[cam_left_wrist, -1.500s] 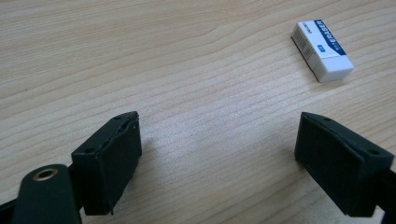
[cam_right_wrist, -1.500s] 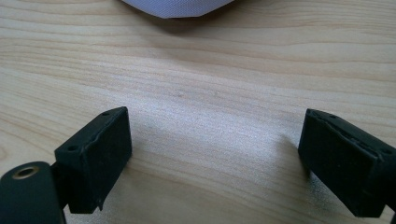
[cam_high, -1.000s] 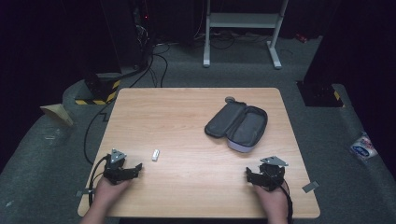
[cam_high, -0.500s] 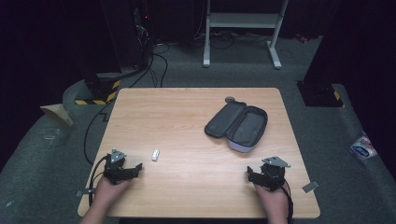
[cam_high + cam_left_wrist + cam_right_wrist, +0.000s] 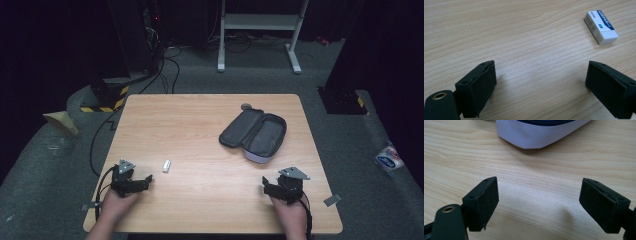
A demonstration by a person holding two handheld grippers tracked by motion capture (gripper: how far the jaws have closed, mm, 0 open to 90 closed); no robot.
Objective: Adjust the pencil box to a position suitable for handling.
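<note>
Left gripper [image 5: 541, 82] jaws just widened, empty; right gripper [image 5: 539, 202] wide, empty. Eraser [image 5: 601, 27]: light, rubbery; grip long sides.

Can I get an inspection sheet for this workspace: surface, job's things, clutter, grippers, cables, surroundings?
Surface: wooden table, bare grain.
Job's things: white eraser flat ahead of the left jaws; pencil case unzipped, lying open.
Clutter: nothing seen on the table.
Grippers: left hand-held gripper open, jaws just opened wider, nothing between; right hand-held gripper open, jaws just narrowed slightly, nothing between.
Cables: black cable trails from the left one; more on the floor behind.
Surroundings: dark carpet, white stand, blue-white packet on floor.
</note>
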